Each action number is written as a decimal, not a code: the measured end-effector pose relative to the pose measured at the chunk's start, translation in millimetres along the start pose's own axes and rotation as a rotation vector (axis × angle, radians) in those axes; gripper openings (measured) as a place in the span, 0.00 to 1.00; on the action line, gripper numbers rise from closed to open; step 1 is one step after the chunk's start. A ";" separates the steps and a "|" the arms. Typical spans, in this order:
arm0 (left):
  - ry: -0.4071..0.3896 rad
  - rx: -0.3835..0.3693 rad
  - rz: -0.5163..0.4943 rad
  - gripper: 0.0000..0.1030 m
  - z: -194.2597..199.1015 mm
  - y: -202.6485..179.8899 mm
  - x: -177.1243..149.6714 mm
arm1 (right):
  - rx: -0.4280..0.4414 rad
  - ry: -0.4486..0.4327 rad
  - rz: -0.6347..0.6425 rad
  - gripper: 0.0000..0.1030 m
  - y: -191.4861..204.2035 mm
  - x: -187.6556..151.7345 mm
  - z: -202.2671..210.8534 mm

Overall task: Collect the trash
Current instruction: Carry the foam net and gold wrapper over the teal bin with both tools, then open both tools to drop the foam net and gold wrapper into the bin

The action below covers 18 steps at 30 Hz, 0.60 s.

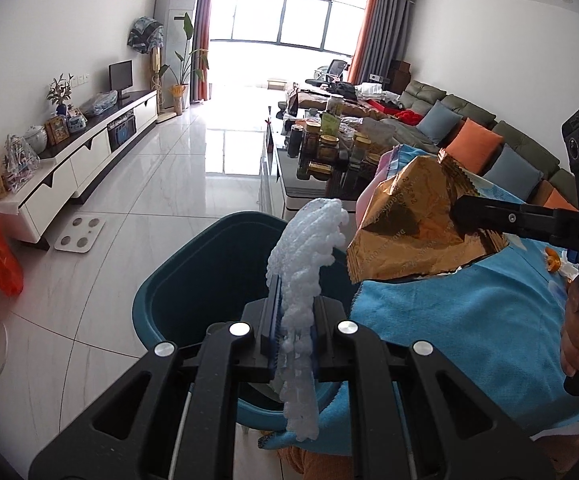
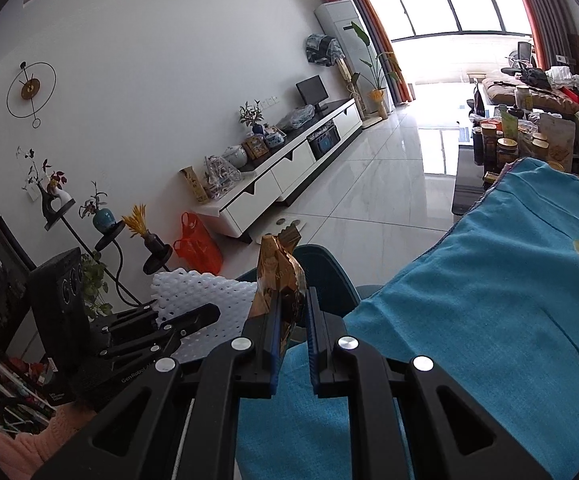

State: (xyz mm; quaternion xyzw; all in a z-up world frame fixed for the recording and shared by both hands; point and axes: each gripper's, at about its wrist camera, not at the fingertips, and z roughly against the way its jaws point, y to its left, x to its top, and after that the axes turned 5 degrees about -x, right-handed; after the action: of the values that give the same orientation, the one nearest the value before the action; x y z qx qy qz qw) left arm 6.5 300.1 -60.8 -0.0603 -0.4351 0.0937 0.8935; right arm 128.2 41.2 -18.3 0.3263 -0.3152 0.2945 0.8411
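Teal bin (image 1: 177,280) mouth open; blue cloth (image 1: 469,320) crowds its right rim.

This is the living room of a home. A long white TV cabinet (image 1: 89,152) with a small screen (image 1: 120,76), vases and framed pictures runs along one wall, a green sofa (image 1: 469,120) with orange and blue cushions faces it, and a curtained window (image 1: 285,20) lights the glossy tiled floor (image 1: 149,208). A wall clock (image 2: 30,87) hangs above plant stands.

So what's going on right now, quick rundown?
Left gripper shut on white foam netting. Right gripper shut on gold wrapper. Both above teal bin. Nothing in the way.
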 end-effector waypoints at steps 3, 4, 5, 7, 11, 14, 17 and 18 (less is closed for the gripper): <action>0.015 0.008 0.013 0.11 -11.8 3.3 -2.2 | -0.008 0.024 0.010 0.10 4.6 1.8 -12.4; 0.021 0.011 0.020 0.11 -16.4 3.6 -1.8 | -0.011 0.033 0.014 0.11 6.7 2.6 -18.0; 0.027 0.011 0.026 0.11 -21.2 3.4 -1.7 | -0.015 0.043 0.017 0.11 8.0 3.2 -22.5; 0.039 0.017 0.035 0.11 -30.0 6.0 -2.4 | -0.019 0.060 0.023 0.11 10.8 3.7 -30.4; 0.064 0.031 0.051 0.11 -46.8 6.7 -1.6 | -0.031 0.089 0.034 0.11 16.6 4.2 -46.3; 0.081 0.032 0.068 0.11 -58.0 10.1 -6.4 | -0.039 0.116 0.032 0.12 16.8 4.9 -57.2; 0.097 0.039 0.078 0.12 -68.9 13.8 -7.1 | -0.052 0.138 0.033 0.14 18.2 4.6 -67.5; 0.102 0.041 0.079 0.14 -73.0 13.8 -7.7 | -0.055 0.143 0.030 0.14 18.8 4.9 -70.2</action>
State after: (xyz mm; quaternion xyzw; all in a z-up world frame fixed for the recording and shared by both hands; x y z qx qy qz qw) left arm 57.8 310.0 -114.1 -0.0638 -0.3841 0.1346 0.9112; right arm 141.9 105.8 -49.2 0.2767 -0.2670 0.3210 0.8655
